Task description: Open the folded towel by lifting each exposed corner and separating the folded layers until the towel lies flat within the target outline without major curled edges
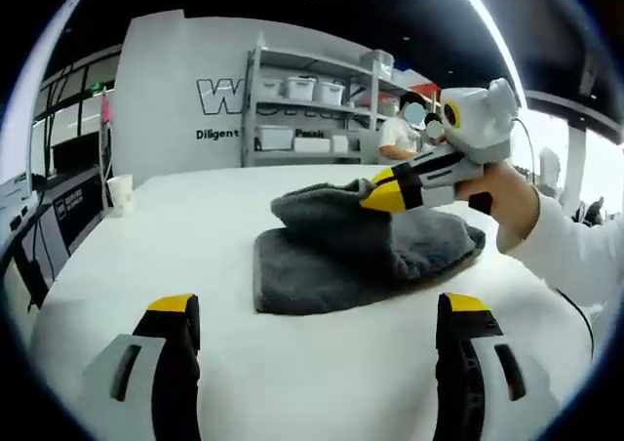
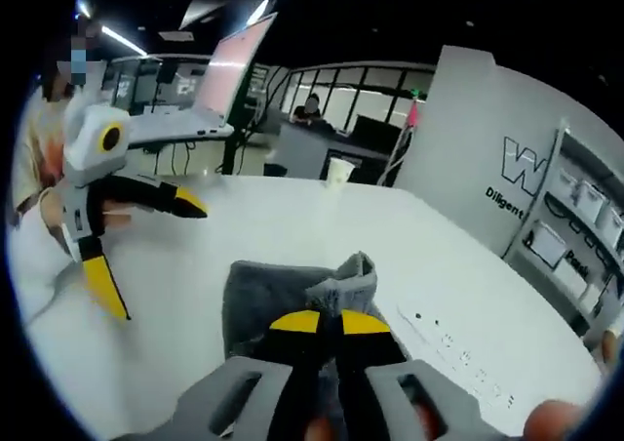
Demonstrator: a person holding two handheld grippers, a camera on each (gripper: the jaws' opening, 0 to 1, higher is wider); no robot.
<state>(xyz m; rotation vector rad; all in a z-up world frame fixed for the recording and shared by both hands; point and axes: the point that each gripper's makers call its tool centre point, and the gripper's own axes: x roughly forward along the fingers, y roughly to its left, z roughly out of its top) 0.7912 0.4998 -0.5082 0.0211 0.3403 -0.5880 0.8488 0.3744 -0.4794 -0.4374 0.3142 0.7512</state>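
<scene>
Right gripper (image 2: 329,322) clenched on raised fold of dark grey terry towel (image 1: 331,265), mid white table (image 1: 195,226); left gripper (image 1: 317,314) released, hovering; peel slowly, pin lower layer.

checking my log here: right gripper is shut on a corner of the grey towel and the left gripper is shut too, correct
Not quite. The left gripper is open, its jaws wide apart over the white table in the left gripper view, holding nothing. The right gripper is indeed shut on a lifted corner of the grey towel.
</scene>
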